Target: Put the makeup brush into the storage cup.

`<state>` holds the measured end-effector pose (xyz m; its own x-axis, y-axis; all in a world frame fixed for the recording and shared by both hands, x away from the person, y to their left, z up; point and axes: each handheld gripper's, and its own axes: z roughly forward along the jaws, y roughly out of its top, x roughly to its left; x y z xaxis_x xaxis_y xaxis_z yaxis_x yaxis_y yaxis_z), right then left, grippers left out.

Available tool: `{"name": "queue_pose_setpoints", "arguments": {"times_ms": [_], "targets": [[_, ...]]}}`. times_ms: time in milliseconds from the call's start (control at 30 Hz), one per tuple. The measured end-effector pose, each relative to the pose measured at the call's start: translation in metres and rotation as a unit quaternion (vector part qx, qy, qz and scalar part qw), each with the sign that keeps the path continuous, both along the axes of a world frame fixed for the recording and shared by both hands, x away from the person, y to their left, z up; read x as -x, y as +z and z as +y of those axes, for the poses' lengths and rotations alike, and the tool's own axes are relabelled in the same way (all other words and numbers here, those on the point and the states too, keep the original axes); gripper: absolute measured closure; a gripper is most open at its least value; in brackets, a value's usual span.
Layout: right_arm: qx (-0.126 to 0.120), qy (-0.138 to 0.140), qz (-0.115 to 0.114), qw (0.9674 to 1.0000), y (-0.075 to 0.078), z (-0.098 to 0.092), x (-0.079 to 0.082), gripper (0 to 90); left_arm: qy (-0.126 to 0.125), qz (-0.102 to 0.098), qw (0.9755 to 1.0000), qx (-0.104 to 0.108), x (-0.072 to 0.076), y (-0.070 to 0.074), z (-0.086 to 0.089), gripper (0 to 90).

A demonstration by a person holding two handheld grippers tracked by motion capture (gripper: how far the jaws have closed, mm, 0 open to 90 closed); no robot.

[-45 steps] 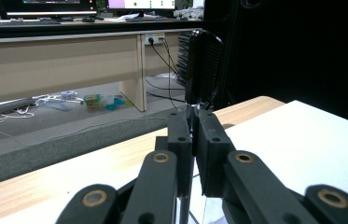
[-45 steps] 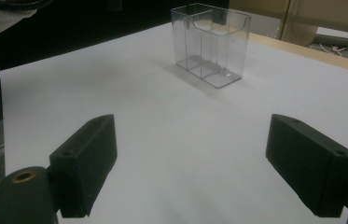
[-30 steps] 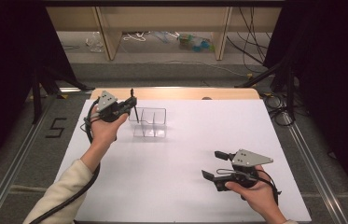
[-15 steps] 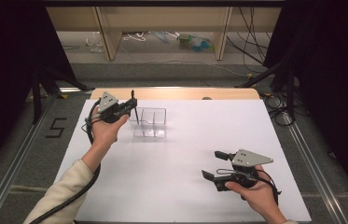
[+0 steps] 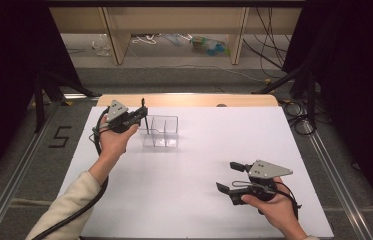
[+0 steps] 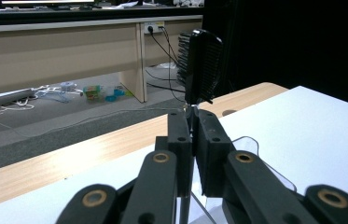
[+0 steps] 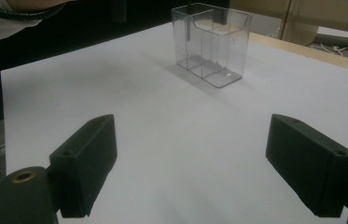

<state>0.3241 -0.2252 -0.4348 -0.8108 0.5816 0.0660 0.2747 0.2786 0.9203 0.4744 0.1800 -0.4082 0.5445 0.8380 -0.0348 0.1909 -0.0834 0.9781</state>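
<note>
A clear plastic box with divided compartments stands on the white table toward the back left, and the right gripper view looks at it from across the table. My left gripper is shut on a black comb-like tool that stands upright. The tool's ridged head rises above the jaws. Its thin stem runs down at the box's left end; I cannot tell whether it is inside. My right gripper is held low at the front right, open, with nothing between its fingers.
The white sheet covers most of the table, with a bare wooden strip along the far edge. Cables and small items lie on the floor beyond, under a shelf. Dark curtains close in both sides.
</note>
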Motion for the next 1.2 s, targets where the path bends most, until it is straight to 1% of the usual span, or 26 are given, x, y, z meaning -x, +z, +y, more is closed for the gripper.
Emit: {"name": "queue_pose_setpoints", "arguments": {"times_ms": [133, 333, 367, 400, 433, 500, 533, 567, 667, 733, 767, 800, 833, 867, 900, 1000, 1067, 1200], "targets": [[0.0, 0.0, 0.0, 1.0, 0.0, 0.0, 0.0, 17.5, 0.002, 0.0, 1.0, -0.004, 0.0, -0.001, 0.0, 84.9], [0.0, 0.0, 0.0, 1.0, 0.0, 0.0, 0.0, 17.5, 0.002, 0.002, 1.0, -0.002, 0.0, -0.001, 0.0, 84.8], [0.0, 0.001, 0.0, 1.0, 0.0, 0.0, 0.0, 17.5, 0.001, 0.002, 1.0, -0.006, 0.0, -0.001, 0.0, 84.8], [0.0, 0.0, 0.0, 1.0, 0.0, 0.0, 0.0, 17.5, 0.001, 0.002, 1.0, -0.005, 0.0, -0.002, 0.0, 84.8], [0.0, 0.0, 0.0, 1.0, 0.0, 0.0, 0.0, 17.5, 0.001, 0.004, 1.0, 0.0, 0.0, -0.003, -0.001, 84.8], [0.0, 0.001, 0.0, 1.0, 0.0, 0.0, 0.0, 17.5, -0.001, 0.004, 1.0, -0.005, -0.001, -0.004, -0.001, 84.8], [0.0, 0.0, 0.0, 1.0, 0.0, 0.0, 0.0, 17.5, 0.001, 0.005, 1.0, -0.003, -0.001, -0.004, -0.001, 84.8], [0.0, 0.0, 0.0, 1.0, 0.0, 0.0, 0.0, 17.5, 0.001, 0.003, 1.0, -0.007, -0.001, -0.004, 0.0, 84.8], [0.0, 0.001, 0.001, 1.0, 0.0, 0.0, 0.0, 17.5, 0.003, 0.007, 1.0, -0.003, -0.001, -0.005, 0.0, 84.9], [0.0, 0.001, 0.001, 1.0, 0.0, 0.0, 0.0, 17.5, 0.004, 0.007, 0.9999, -0.008, -0.001, -0.006, 0.001, 84.8], [0.001, 0.0, 0.001, 1.0, 0.0, 0.0, 0.0, 17.5, 0.005, 0.009, 0.9999, -0.005, -0.002, -0.007, 0.0, 84.8], [0.0, 0.0, 0.001, 1.0, 0.0, 0.0, 0.0, 17.5, -0.003, -0.004, 0.9999, -0.015, -0.004, -0.007, 0.001, 84.8], [0.001, 0.001, 0.0, 1.0, 0.0, 0.0, 0.0, 17.5, -0.004, -0.001, 0.9999, -0.011, -0.003, -0.008, 0.001, 84.8], [0.001, 0.001, 0.0, 1.0, 0.0, 0.0, 0.0, 17.5, -0.005, -0.007, 0.9998, -0.017, -0.004, -0.008, 0.002, 84.8], [0.001, 0.0, 0.0, 1.0, 0.0, 0.0, 0.0, 17.5, 0.0, -0.002, 0.9999, -0.014, -0.004, -0.009, 0.001, 84.8], [0.001, 0.0, 0.001, 1.0, 0.0, 0.0, 0.0, 17.5, -0.002, -0.004, 0.9999, -0.016, -0.004, -0.009, 0.001, 84.8], [0.0, 0.001, 0.002, 1.0, 0.0, 0.0, 0.0, 17.6, -0.006, -0.009, 0.9996, -0.025, -0.006, -0.009, 0.002, 84.8], [0.0, 0.001, 0.001, 1.0, 0.0, 0.0, 0.0, 17.5, -0.003, -0.002, 0.9998, -0.017, -0.005, -0.012, 0.0, 84.8]]}}
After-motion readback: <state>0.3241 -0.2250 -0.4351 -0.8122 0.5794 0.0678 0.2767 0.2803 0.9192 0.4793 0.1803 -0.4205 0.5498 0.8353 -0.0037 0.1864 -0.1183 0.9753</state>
